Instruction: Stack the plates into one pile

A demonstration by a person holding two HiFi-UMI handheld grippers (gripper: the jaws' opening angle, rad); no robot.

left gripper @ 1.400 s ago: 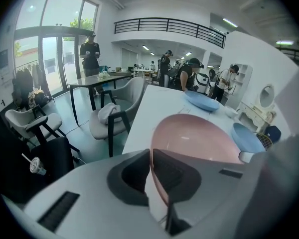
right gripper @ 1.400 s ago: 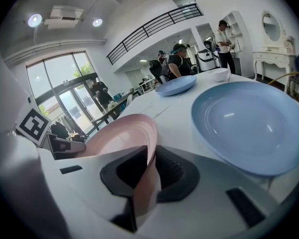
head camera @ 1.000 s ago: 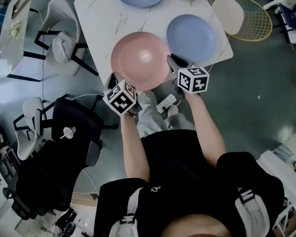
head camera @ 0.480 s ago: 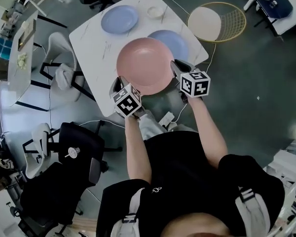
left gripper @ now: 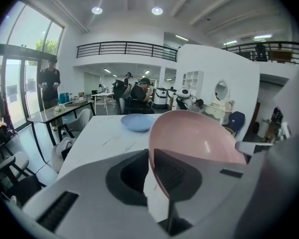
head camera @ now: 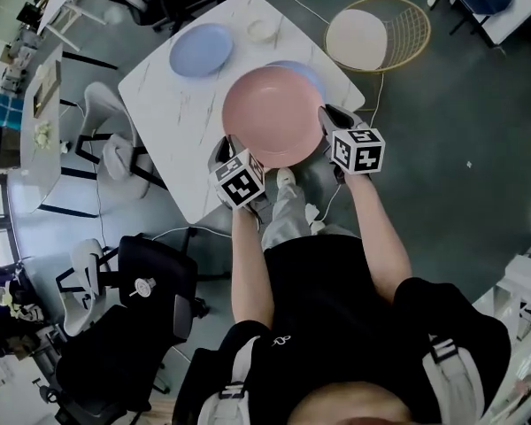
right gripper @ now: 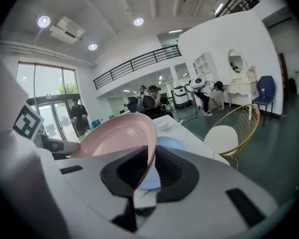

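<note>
I have the pink plate (head camera: 273, 115) between my two grippers, one on each side of it. My left gripper (head camera: 228, 149) has the plate's near-left rim between its jaws. The rim stands on edge in the narrow gap, both pads are against it, and the jaws are easing apart. My right gripper (head camera: 329, 118) has the right rim in the same way, with the thin edge running down between the dark pads, and its jaws are closing in on it.

The pink plate hangs over the near right corner of the white table (head camera: 177, 140), tilted rather than level. It lies almost squarely over the blue plate (head camera: 305, 67), which shows only as a sliver past the pink plate's far right edge. From the right gripper view the blue plate sits flat on the table just under and beyond the pink rim. I cannot tell whether the two plates touch.

A second blue plate, the far plate (head camera: 201, 49), lies on the far left part of the table, well apart from the other two. A small white dish (head camera: 261, 29) sits just right of it, near the far edge. Off the table's right side stands a gold wire chair (head camera: 378, 34) with a pale round seat.
</note>
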